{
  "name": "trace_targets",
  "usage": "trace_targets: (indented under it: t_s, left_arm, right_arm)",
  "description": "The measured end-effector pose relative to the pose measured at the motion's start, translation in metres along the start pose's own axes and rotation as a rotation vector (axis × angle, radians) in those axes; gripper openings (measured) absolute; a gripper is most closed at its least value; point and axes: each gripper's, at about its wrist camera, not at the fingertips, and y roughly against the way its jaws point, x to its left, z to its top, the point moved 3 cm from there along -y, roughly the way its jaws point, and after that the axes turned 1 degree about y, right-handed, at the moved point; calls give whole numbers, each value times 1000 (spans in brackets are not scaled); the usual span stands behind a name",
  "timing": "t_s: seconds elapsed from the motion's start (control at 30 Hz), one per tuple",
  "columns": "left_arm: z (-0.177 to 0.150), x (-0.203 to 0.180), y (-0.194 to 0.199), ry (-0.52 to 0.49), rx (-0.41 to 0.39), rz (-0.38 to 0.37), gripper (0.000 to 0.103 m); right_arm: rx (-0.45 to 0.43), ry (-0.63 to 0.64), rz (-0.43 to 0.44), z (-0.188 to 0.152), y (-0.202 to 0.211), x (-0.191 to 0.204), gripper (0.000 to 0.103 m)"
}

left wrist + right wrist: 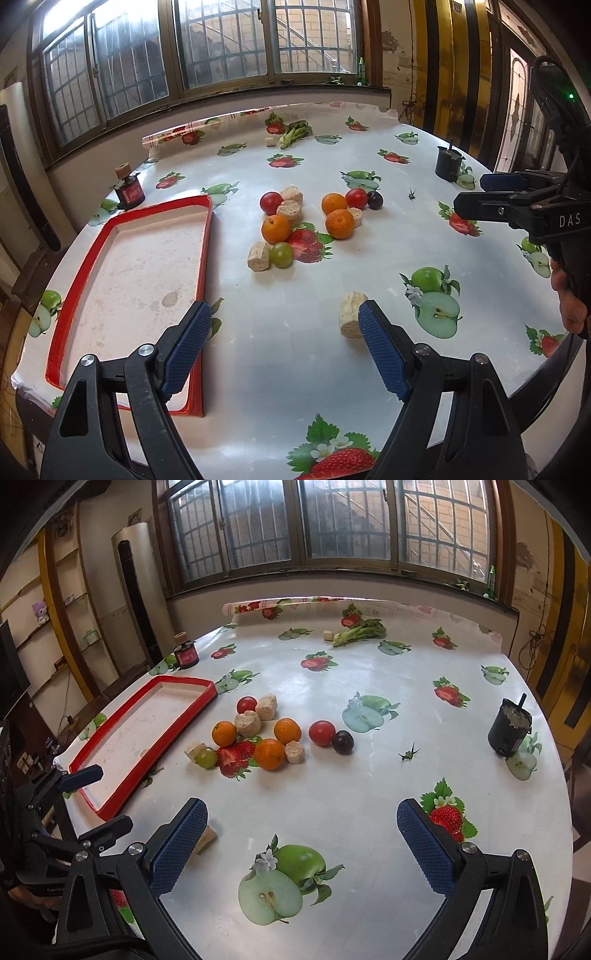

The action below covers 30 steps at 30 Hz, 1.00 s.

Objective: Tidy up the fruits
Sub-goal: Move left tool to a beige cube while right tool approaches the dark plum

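Nothing sorted yet. Red tray at left edge of tabletop bare. Fruit bunched mid-tabletop, just beside tray's far right corner: three oranges, two red tomatoes, one green fruit, one dark plum, mixed with pale cork-like chunks. Left tool spread wide, holding nothing; right tool likewise. All pieces left to move. One chunk near front partly hidden behind blue pad. Black cup contents unclear.
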Motion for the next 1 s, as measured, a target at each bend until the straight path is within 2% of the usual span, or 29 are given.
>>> trace_targets:
  t_s: [0.6,1.0]
  left_arm:
    - [1,-8,1,-6,-27,-8,82]
    - [-3,-7,-4,10,-5,-38,82]
  right_arm:
    - [8,87,33,-7,8,11,103]
    - [31,109,38,-5,-6,16,103]
